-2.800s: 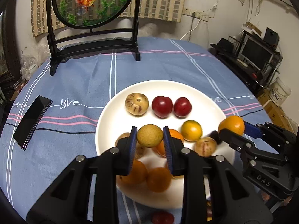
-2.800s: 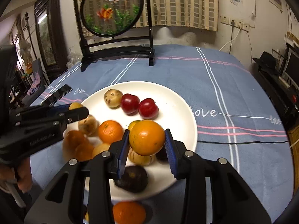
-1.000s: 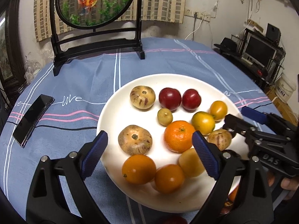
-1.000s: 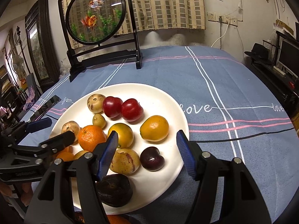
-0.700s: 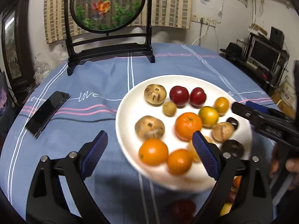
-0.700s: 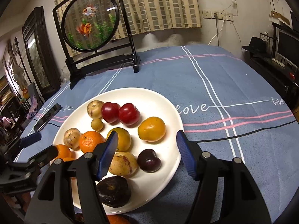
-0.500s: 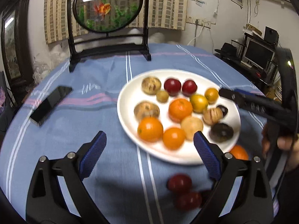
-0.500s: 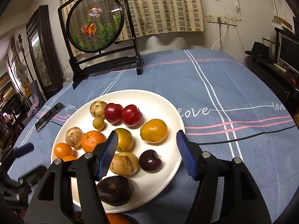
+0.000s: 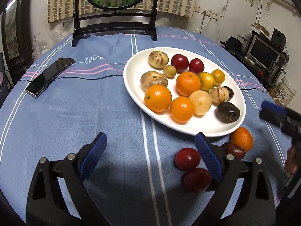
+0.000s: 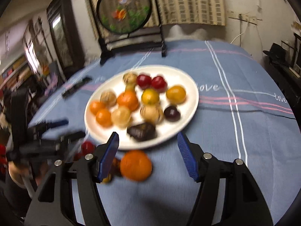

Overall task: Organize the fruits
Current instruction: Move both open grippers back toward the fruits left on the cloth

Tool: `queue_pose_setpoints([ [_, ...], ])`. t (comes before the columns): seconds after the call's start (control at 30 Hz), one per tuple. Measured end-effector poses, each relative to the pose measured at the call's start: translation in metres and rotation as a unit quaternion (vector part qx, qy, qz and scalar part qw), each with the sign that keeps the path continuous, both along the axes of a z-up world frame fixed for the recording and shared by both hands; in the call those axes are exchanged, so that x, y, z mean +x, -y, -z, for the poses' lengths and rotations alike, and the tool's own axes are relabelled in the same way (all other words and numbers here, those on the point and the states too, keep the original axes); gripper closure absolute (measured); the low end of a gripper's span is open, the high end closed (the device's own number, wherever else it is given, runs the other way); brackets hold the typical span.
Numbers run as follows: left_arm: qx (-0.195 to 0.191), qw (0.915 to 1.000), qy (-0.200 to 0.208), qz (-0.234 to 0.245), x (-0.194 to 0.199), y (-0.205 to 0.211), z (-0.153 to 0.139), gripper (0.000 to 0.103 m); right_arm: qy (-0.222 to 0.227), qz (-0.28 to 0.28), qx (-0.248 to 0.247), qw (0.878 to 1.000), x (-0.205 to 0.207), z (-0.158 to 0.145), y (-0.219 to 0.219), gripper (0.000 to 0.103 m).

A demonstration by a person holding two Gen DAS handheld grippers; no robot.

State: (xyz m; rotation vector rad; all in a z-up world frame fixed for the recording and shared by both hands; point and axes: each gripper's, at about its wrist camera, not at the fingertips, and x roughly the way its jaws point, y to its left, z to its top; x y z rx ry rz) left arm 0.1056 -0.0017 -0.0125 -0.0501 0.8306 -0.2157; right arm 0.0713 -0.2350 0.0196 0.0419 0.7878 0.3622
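Observation:
A white plate (image 9: 135, 90) on the blue tablecloth holds several oranges, plums, pale melons and dark fruits; it also shows in the right wrist view (image 10: 190, 101). Loose on the cloth in front of it lie an orange (image 9: 242, 139), two red plums (image 9: 187, 158) (image 9: 196, 179) and a dark plum (image 9: 233, 150). My left gripper (image 9: 150, 157) is open and empty above bare cloth, left of the loose plums. My right gripper (image 10: 149, 155) is open and empty, with the loose orange (image 10: 136, 165) between its fingers' lines, below the plate.
A black phone (image 9: 49, 76) lies on the cloth at the left. A black-framed round goldfish screen (image 9: 114, 9) stands at the table's far edge. The right gripper's blue tip (image 9: 273, 109) enters the left wrist view at right. A black cable (image 10: 263, 112) crosses the cloth right of the plate.
Both grippers, which let go of their fruits onto the plate earlier, have pulled back from the plate toward the near table edge. The loose fruits have come into view. The right view is blurred by motion.

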Motion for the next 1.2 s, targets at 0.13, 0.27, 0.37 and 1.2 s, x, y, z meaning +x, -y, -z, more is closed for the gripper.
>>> queue_pose_setpoints([
  [0.13, -0.006, 0.9999, -0.011, 0.005, -0.004, -0.001, 0.002, 0.007, -0.022, -0.018, -0.035, 0.999, -0.013, 0.013, -0.013, 0.038],
  [0.27, -0.009, 0.9997, -0.020, 0.012, -0.006, 0.000, 0.005, 0.007, -0.039, -0.015, -0.049, 0.998, -0.018, 0.026, -0.019, 0.038],
  [0.37, -0.015, 0.9995, -0.026, 0.007, -0.007, -0.003, 0.007, 0.007, -0.046, -0.011, -0.062, 0.997, -0.021, 0.033, -0.020, 0.038],
  [1.2, -0.030, 0.9982, -0.050, 0.010, -0.001, -0.003, 0.015, 0.005, -0.069, -0.039, -0.097, 0.992, 0.010, 0.047, -0.047, 0.057],
])
